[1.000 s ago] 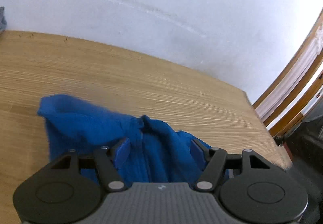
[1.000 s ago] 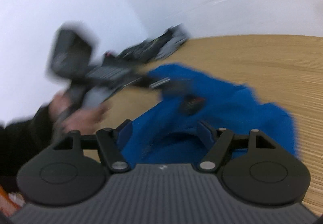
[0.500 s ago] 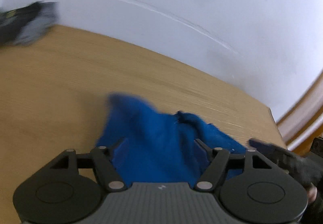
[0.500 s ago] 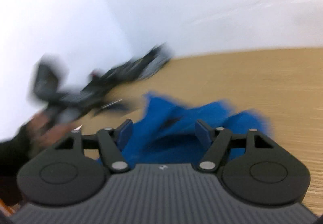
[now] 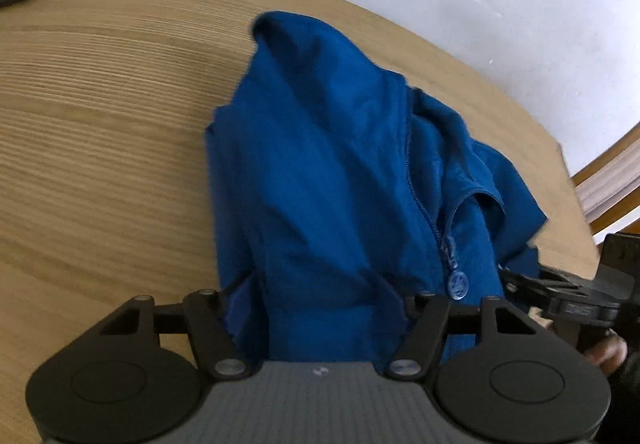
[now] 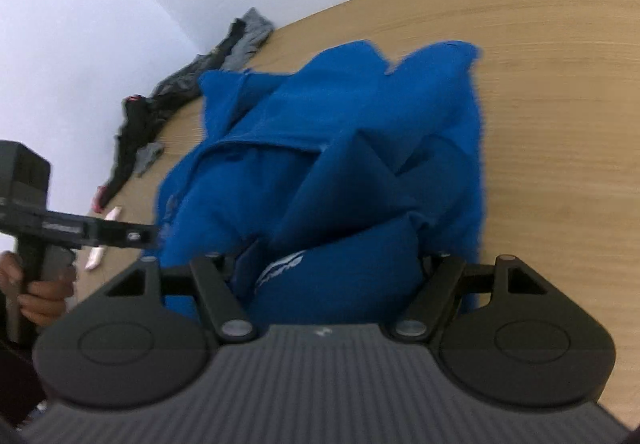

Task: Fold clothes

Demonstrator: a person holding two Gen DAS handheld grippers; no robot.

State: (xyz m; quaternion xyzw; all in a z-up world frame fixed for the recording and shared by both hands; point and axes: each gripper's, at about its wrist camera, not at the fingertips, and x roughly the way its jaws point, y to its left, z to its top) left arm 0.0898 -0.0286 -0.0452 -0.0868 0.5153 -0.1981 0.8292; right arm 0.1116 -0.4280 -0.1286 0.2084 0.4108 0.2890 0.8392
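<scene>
Blue jacket (image 5: 332, 179), zipped partway and crumpled in a heap, lies on a wooden worktop (image 5: 100, 131) beside a white wall. Left claw (image 5: 320, 308) is closing, with a thick fold of the blue fabric bunched between its jaws; whether the pads already press on it cannot be told. Right claw (image 6: 332, 272) stands wide, a padded roll of the jacket bearing a white logo filling the space between its jaws. Dark and grey clothes (image 6: 180, 83) lie well apart along the worktop's far edge, against the wall.
</scene>
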